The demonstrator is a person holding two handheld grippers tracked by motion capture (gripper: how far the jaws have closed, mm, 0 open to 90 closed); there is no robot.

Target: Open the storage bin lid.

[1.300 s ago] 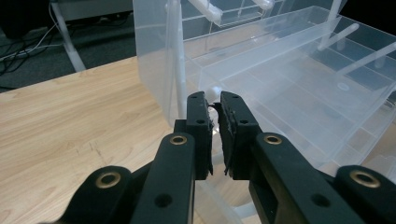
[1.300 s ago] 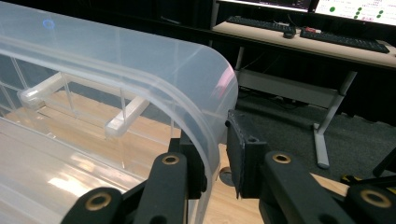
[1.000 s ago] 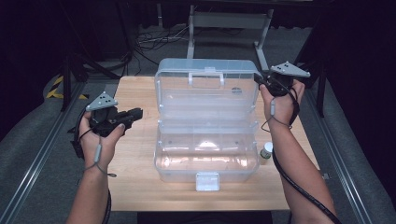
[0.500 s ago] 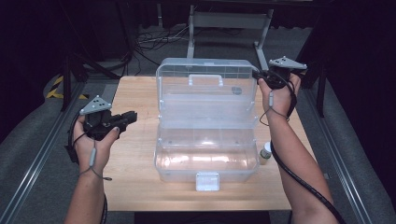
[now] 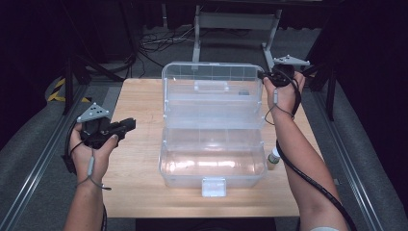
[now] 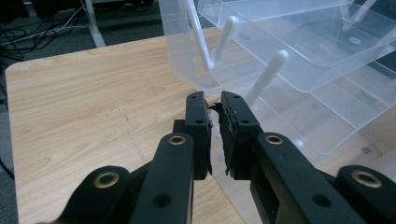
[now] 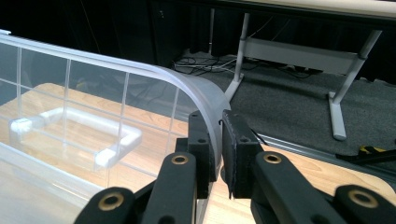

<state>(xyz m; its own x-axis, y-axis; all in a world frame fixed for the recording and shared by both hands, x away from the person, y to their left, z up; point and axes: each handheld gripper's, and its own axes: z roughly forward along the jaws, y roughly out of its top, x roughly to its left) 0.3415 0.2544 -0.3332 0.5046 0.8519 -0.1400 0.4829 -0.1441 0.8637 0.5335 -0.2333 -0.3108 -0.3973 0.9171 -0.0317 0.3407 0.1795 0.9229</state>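
A clear plastic toolbox point(image 5: 211, 159) stands open in the middle of the wooden table point(image 5: 139, 96), its lid point(image 5: 211, 79) raised at the far side. My right gripper point(image 5: 267, 75) is shut on the lid's far right corner. In the right gripper view the curved lid rim point(image 7: 140, 70) runs between the two jaws of my right gripper point(image 7: 218, 126). My left gripper point(image 5: 126, 125) hovers left of the box, pointing at it. In the left gripper view my left gripper point(image 6: 214, 105) is shut on nothing, just short of the box's fold-out trays point(image 6: 289, 46).
A small bottle point(image 5: 273, 159) stands on the table against the box's right side, close to the right forearm. A white latch point(image 5: 213, 186) hangs at the box's front. Metal rails run along both sides of the table, and a frame's legs point(image 5: 197, 33) stand behind it.
My right gripper has moved a little farther away with the lid's corner in it. My left gripper has drifted back and to the left, away from the box.
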